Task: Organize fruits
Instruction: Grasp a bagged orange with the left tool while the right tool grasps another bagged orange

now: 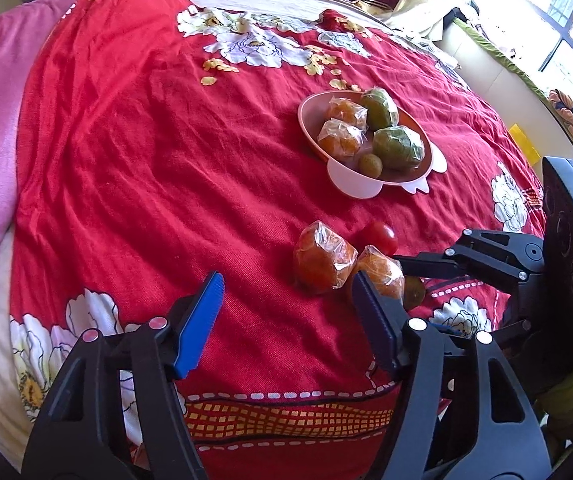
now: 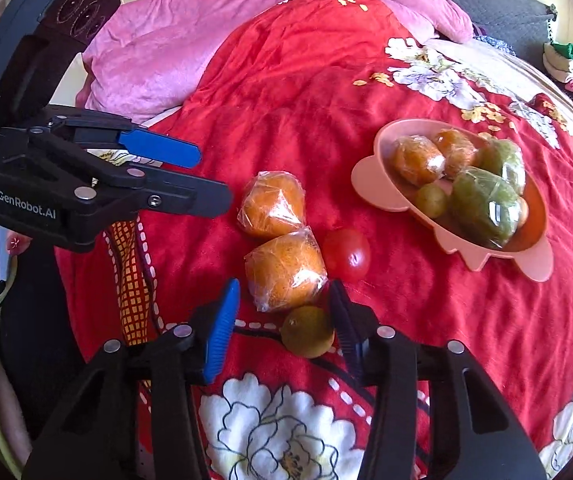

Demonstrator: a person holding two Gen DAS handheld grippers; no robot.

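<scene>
A: Where the red bedspread (image 2: 286, 80) runs off to the left, what do you see?

B: The left gripper (image 2: 202, 176) reaching in from that side, its jaws spread and holding nothing.

A: And next to it?

B: Two wrapped oranges touching each other, the farther orange (image 2: 272, 204) and the nearer orange (image 2: 284, 270), lying on the bed. A small green fruit (image 2: 306, 332) sits against the nearer one, between the parted jaws of the right gripper (image 2: 282, 320), which grips nothing.

A: Further right?

B: A tomato (image 2: 346, 254) just beside the nearer orange. Then the pink bowl (image 2: 374, 176), apart from that group, holding two wrapped oranges, two wrapped green fruits and a small green one.

A: From the left wrist view?

B: The left gripper (image 1: 286, 304) hangs released over the bedspread, the oranges just ahead of its right finger.
</scene>
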